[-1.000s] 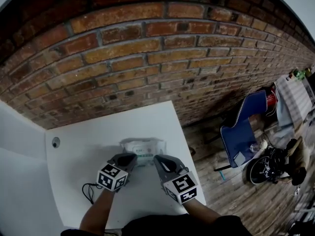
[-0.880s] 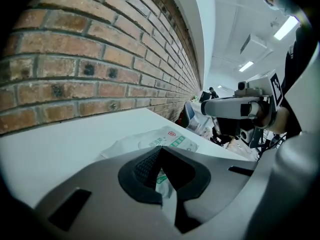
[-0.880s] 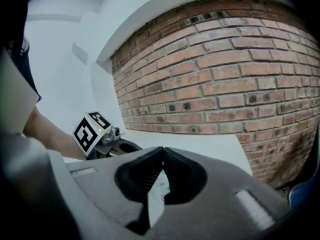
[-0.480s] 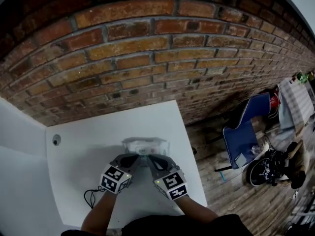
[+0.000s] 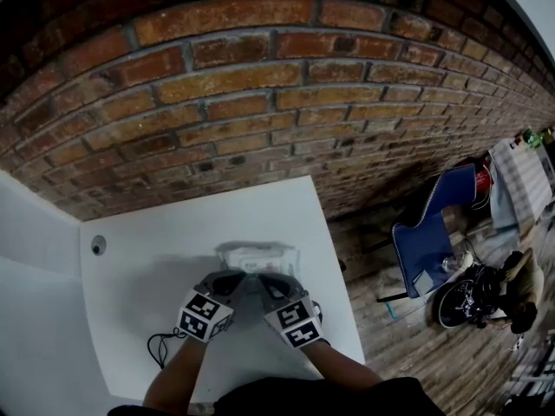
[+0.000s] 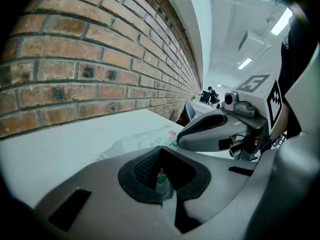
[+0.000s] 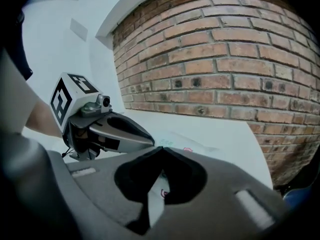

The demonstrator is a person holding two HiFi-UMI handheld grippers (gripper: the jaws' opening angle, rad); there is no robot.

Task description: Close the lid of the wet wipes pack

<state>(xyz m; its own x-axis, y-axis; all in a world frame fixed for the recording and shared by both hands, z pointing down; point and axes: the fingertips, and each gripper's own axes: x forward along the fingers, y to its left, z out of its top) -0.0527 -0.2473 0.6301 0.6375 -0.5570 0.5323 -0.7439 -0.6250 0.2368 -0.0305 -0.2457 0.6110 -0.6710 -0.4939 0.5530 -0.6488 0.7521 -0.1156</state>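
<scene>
- Wet wipes pack (image 5: 257,255), a soft white plastic pouch with green print, lies on the white table (image 5: 147,258), towards its far edge by the brick wall.
- Left gripper (image 6: 159,150): jaws closed and empty, tips at the pack's near edge.
- Right gripper (image 7: 161,149) (also closed, empty) has sunk in from the right to join it. It is probably set to press the lid down.

White table (image 5: 147,263) with wet wipes pack (image 5: 257,255)

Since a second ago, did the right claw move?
Yes. In the head view the right claw slid left, away from the table's right edge, toward the left claw and the wet wipes pack.
</scene>
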